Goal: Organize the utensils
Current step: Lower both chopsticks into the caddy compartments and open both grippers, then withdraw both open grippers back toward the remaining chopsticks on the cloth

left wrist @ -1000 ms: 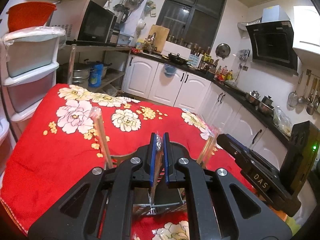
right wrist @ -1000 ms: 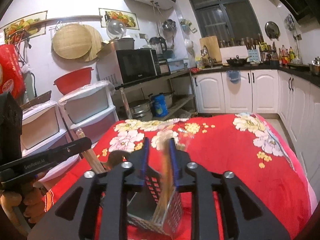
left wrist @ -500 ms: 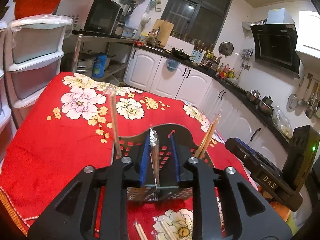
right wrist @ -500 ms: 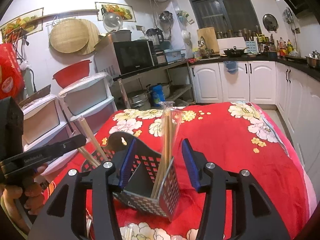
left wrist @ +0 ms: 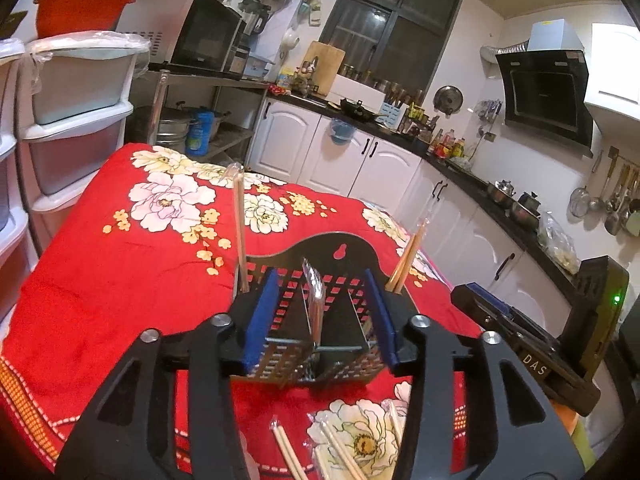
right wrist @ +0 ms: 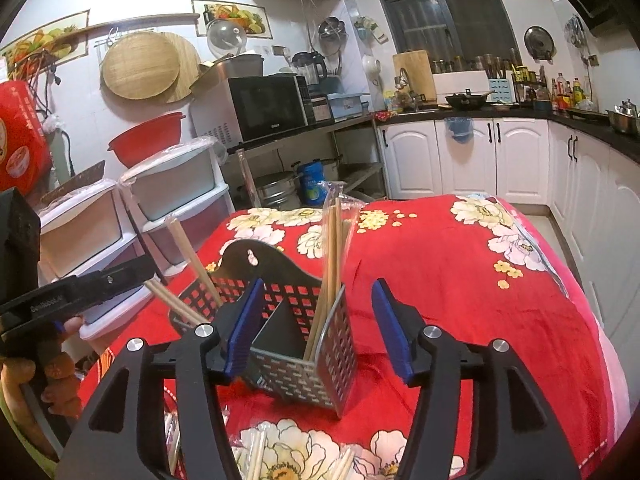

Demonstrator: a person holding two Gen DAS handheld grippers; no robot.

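1. Your left tool (left wrist: 320, 322) is opening, its blue pads clear of the wrapped chopsticks (left wrist: 316, 304) standing in the caddy's middle compartment.
2. Your right tool (right wrist: 318, 324) is opening too, grasping nothing; a wrapped chopstick pair (right wrist: 334, 256) leans between its pads.
3. The perforated utensil caddy (right wrist: 308, 368) sits on the red floral tabletop (right wrist: 460, 280), with loose chopstick packets (left wrist: 340, 448) lying near you.

We see a red floral tablecloth (left wrist: 120, 280) spread over the table. Far left, white plastic drawers (left wrist: 76, 128) carry a red basin (left wrist: 80, 12). Beside them a microwave (right wrist: 268, 106) sits on a metal shelf, with round bamboo boards (right wrist: 140, 66) on the wall. White cabinets (right wrist: 464, 156) line the far counter, and a black range hood (left wrist: 544, 92) hangs far right.
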